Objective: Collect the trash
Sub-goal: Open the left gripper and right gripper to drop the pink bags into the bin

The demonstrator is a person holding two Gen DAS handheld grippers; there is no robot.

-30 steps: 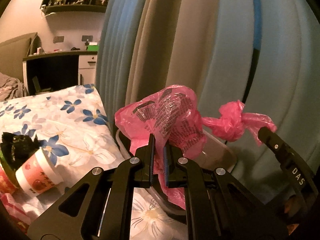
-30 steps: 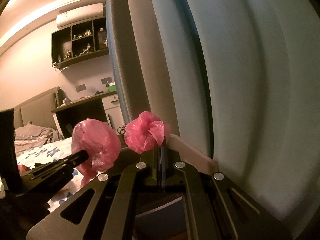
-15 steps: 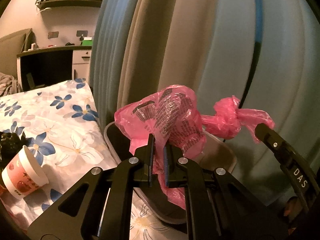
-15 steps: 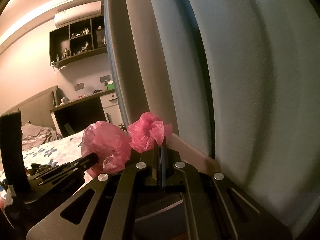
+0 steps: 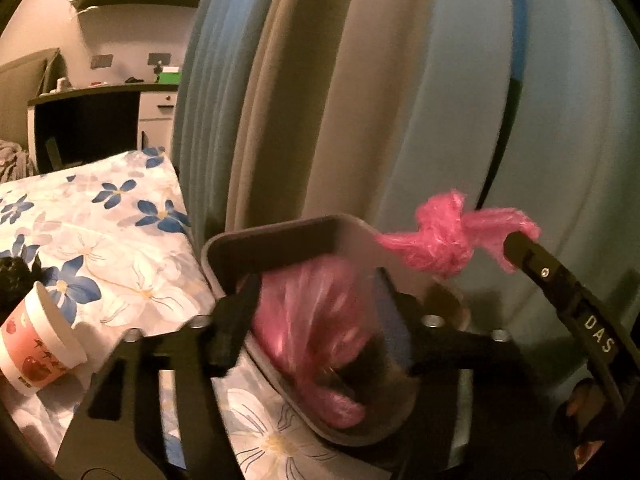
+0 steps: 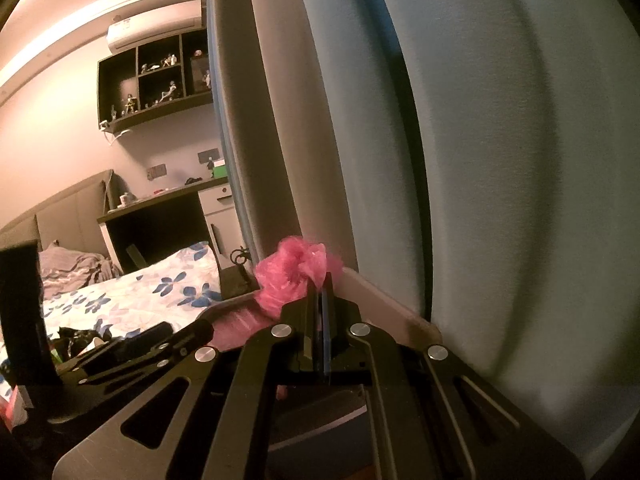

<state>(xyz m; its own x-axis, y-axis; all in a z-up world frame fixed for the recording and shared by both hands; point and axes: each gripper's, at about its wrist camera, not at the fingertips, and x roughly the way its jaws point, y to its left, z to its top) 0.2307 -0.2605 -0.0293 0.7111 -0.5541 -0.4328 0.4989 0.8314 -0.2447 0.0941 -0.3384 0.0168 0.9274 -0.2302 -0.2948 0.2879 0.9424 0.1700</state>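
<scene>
A pink plastic trash bag (image 5: 316,320) hangs blurred inside a grey bin (image 5: 276,236) beside the bed. My left gripper (image 5: 316,312) is open, its fingers (image 5: 240,312) spread on either side of the bag just above the bin. My right gripper (image 6: 320,300) is shut on the bag's knotted pink handle (image 6: 296,276); that handle also shows in the left wrist view (image 5: 444,240), stretched to the right gripper's tip (image 5: 532,256).
A floral bedsheet (image 5: 100,224) lies left of the bin. A paper cup (image 5: 36,340) and a black crumpled bag (image 5: 12,276) lie on it. Blue and beige curtains (image 5: 400,100) hang close behind the bin. A dark desk (image 6: 160,224) stands at the back.
My left gripper has opened and let go of the pink bag, which has dropped down into the grey bin. My right gripper still holds the knotted handle.
</scene>
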